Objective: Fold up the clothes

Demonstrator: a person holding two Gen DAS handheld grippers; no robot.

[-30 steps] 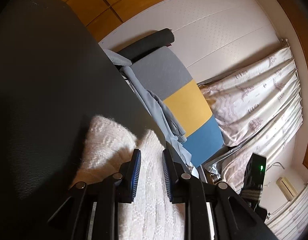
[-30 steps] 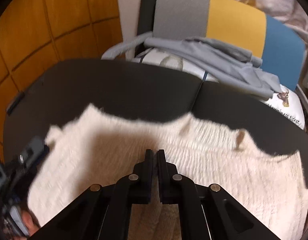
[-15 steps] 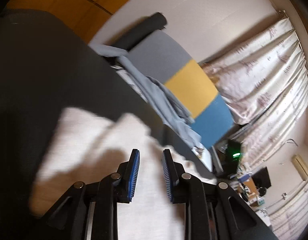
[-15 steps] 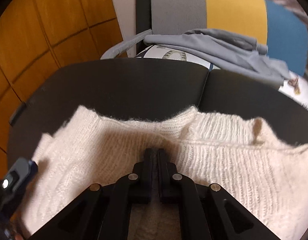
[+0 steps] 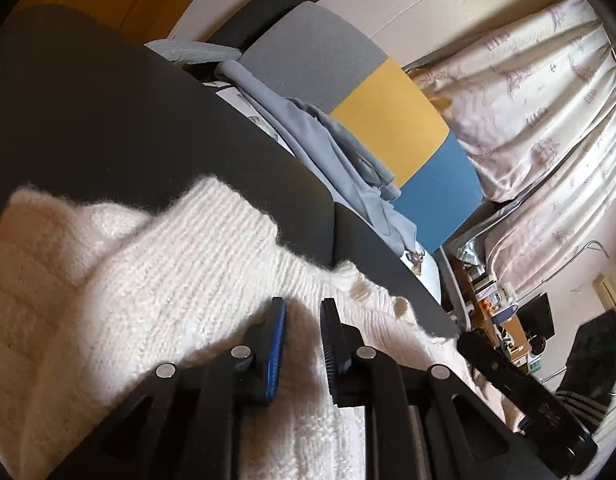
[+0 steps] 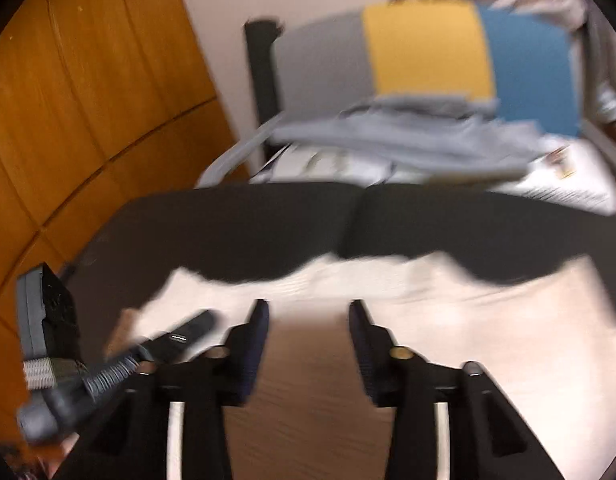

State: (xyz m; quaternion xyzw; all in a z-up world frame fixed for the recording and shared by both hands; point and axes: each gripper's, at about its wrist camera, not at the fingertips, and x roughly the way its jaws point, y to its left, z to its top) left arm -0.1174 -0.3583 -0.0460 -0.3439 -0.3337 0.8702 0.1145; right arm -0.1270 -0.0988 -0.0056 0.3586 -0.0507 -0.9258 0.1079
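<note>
A fluffy cream knitted sweater (image 5: 139,280) lies spread on a dark table (image 5: 107,128), its ribbed edge folded over toward the table's far side. My left gripper (image 5: 303,306) hovers just over the knit, open by a narrow gap with nothing between its blue pads. The right wrist view is blurred by motion. There the sweater (image 6: 468,320) fills the near half of the table (image 6: 267,224), and my right gripper (image 6: 308,308) stands wide open above it, holding nothing. The left gripper's body (image 6: 51,344) shows at the lower left of that view.
Behind the table stands a chair with a grey, yellow and blue back (image 5: 388,120), grey-blue clothes (image 5: 328,152) draped over it and a white printed bag (image 6: 568,184) on its seat. Orange wood panels (image 6: 87,100) are at the left, patterned curtains (image 5: 548,100) at the right.
My right gripper has let go of the sweater and opened wide while pulling back fast. The left gripper, still open, has shifted right along the sweater's folded edge.
</note>
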